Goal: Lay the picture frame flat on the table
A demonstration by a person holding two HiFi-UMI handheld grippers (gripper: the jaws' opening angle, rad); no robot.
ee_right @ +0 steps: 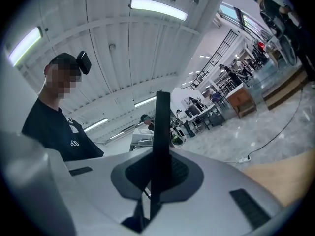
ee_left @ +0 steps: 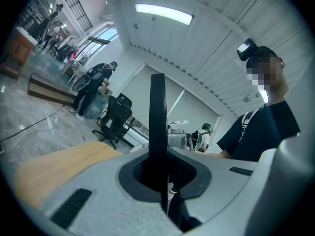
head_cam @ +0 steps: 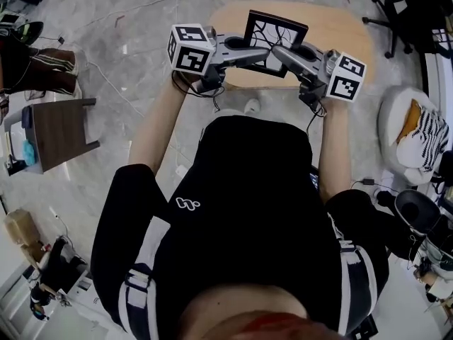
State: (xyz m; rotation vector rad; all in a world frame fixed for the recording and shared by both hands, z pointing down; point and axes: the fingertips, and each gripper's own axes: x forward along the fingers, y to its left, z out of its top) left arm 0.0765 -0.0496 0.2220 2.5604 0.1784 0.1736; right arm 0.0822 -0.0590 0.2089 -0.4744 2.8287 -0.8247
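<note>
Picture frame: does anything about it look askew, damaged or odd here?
Nothing looks damaged or spilled. The picture frame is simply not flat: left claw and right claw each clamp an edge, holding it upright over the table. Its branching black lines look like artwork, not cracks.

Frame (head_cam: 274, 40) over table (head_cam: 343, 41); chair (head_cam: 60, 129) left.

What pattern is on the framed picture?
Black branching lines on white, in the black picture frame; best in head view.

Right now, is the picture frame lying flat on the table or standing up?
Standing up, not flat: the left gripper and right gripper each clamp an edge of the picture frame over the table.
</note>
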